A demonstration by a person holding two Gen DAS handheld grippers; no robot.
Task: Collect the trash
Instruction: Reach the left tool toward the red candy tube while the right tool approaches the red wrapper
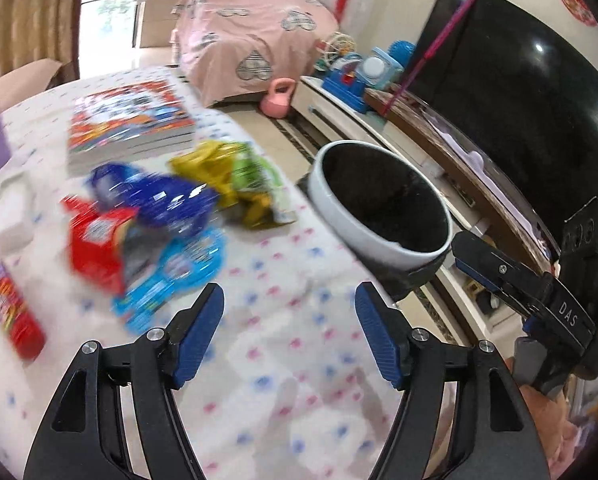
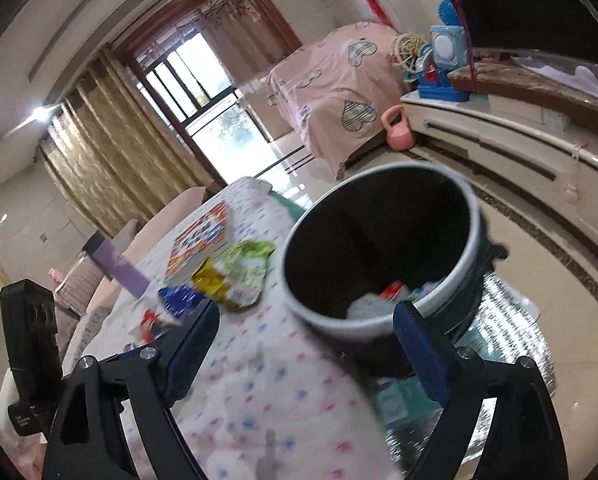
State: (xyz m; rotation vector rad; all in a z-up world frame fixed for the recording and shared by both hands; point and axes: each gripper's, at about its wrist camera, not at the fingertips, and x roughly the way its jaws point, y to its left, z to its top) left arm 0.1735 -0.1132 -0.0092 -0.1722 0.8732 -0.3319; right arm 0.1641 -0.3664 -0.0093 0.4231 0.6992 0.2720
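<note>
Several snack wrappers lie in a pile on the dotted tablecloth: a red one, a dark blue one, a light blue one and a yellow-green one. My left gripper is open and empty, just near of the pile. A white bin with a black liner stands off the table's right edge and holds some trash. My right gripper is open and empty, low in front of the bin. The yellow-green wrapper also shows in the right wrist view.
A stack of colourful books lies behind the wrappers. A red tube and a white box lie at the left. A purple object stands on the table. A TV cabinet and a pink kettlebell are beyond the bin.
</note>
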